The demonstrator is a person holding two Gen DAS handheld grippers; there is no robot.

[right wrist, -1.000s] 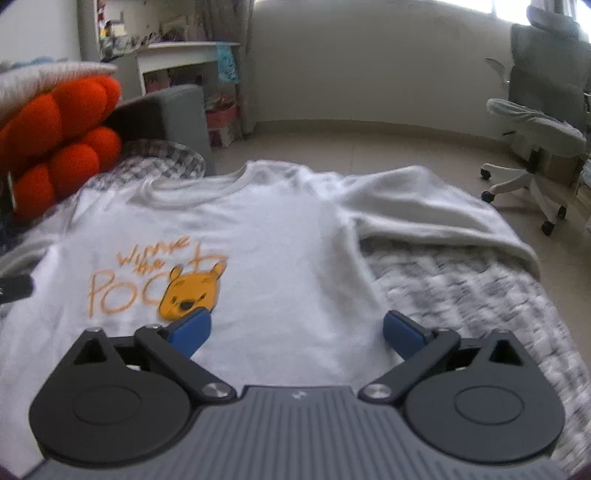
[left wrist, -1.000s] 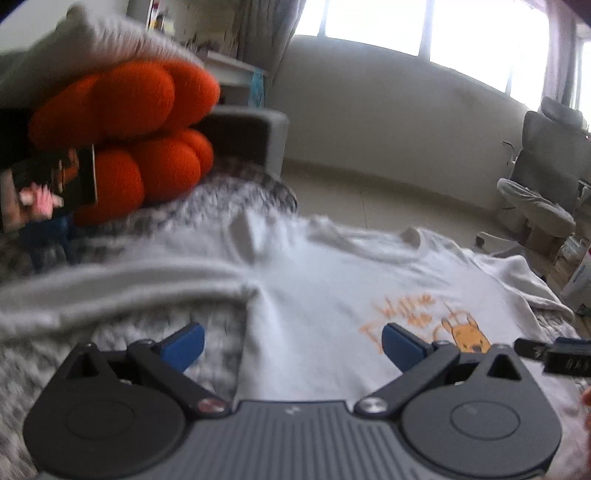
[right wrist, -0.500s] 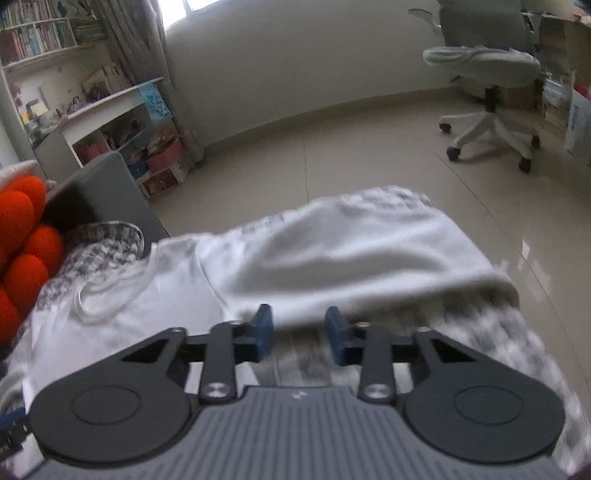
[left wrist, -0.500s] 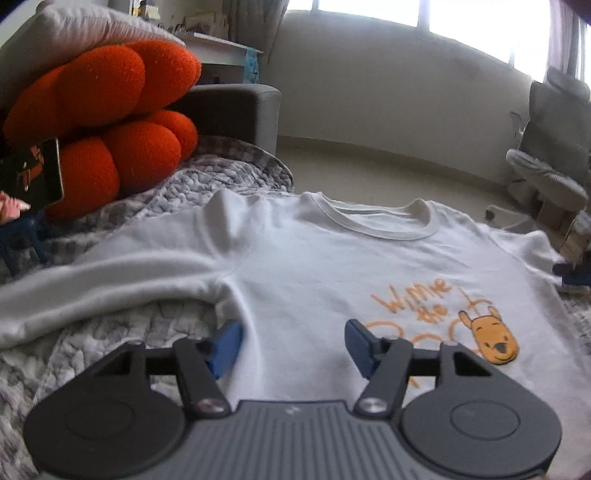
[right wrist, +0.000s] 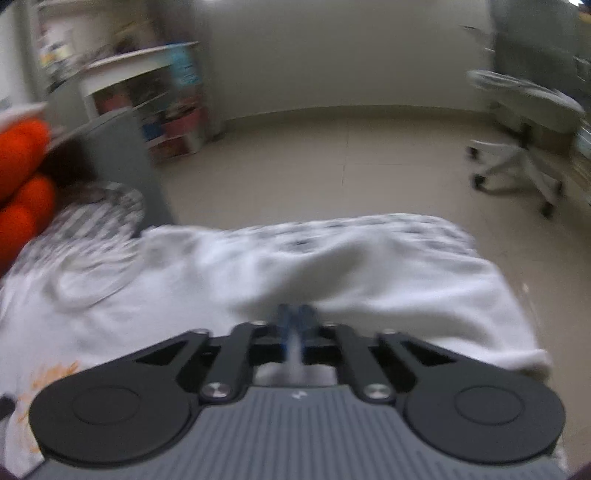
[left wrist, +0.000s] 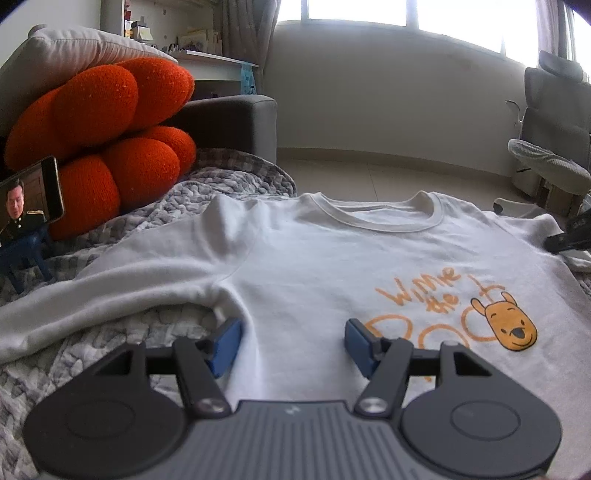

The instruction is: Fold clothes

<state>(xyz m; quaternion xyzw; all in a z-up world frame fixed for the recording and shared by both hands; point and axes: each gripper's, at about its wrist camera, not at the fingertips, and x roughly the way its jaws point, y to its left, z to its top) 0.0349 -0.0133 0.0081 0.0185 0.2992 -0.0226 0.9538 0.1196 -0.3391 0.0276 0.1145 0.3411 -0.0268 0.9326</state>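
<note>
While quilted blanket [left wrist: 155, 325] carries everything, white sweatshirt [left wrist: 317, 269] lies flat, face up, collar toward far edge; no fold visible yet, all folds seemingly left. Right sleeve [right wrist: 388, 266] along blanket's right edge, pinched by right hand-held gripper [right wrist: 295, 317], jaws closed on fabric. Left hand-held gripper [left wrist: 291, 345] open, near left armpit, holding nothing.

Bright windows [left wrist: 406, 11] above a pale wall [left wrist: 369, 107], beige tiled floor [right wrist: 332, 162], grey sofa [left wrist: 236, 122] with orange cushion [left wrist: 110, 122], white shelves [right wrist: 147, 99], office chair [right wrist: 528, 122] at right
</note>
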